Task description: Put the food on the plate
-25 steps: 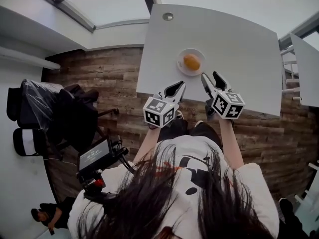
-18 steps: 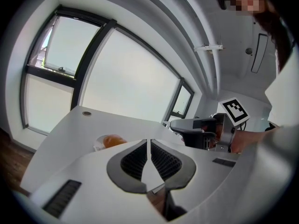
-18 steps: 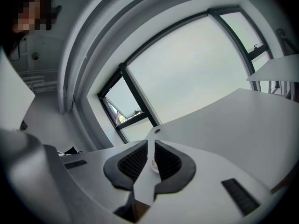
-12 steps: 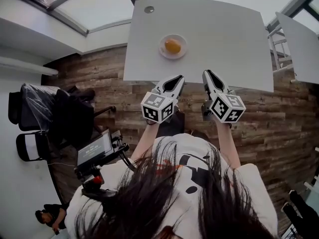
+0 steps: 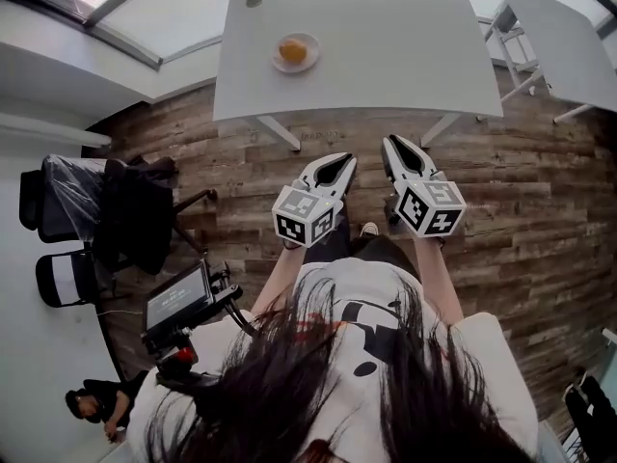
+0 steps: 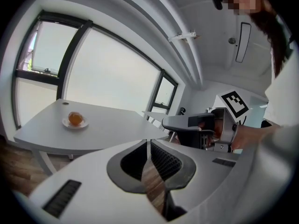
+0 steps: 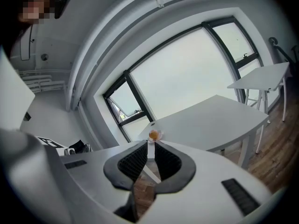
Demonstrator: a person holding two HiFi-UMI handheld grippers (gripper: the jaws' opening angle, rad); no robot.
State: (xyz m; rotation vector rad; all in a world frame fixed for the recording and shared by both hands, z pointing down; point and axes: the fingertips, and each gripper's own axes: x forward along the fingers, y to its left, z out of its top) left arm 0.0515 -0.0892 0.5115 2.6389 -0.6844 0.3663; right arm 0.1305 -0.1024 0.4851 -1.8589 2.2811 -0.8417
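Head view: food [image 5: 292, 51] sits on plate [image 5: 313, 59], far left of tabletop [image 5: 386, 46]. The left tool [image 5: 328, 174] and right tool [image 5: 403, 158] are both closed, empty, held near, off tabletop; placement seemingly done.

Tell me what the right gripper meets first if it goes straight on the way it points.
Probably the near edge of the white table, about in line with the small white plate holding the orange food. Only air lies before it, though depth is unclear.

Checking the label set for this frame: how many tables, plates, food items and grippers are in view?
Tables: 2
Plate: 1
Food: 1
Grippers: 2, left gripper, right gripper
Total: 6
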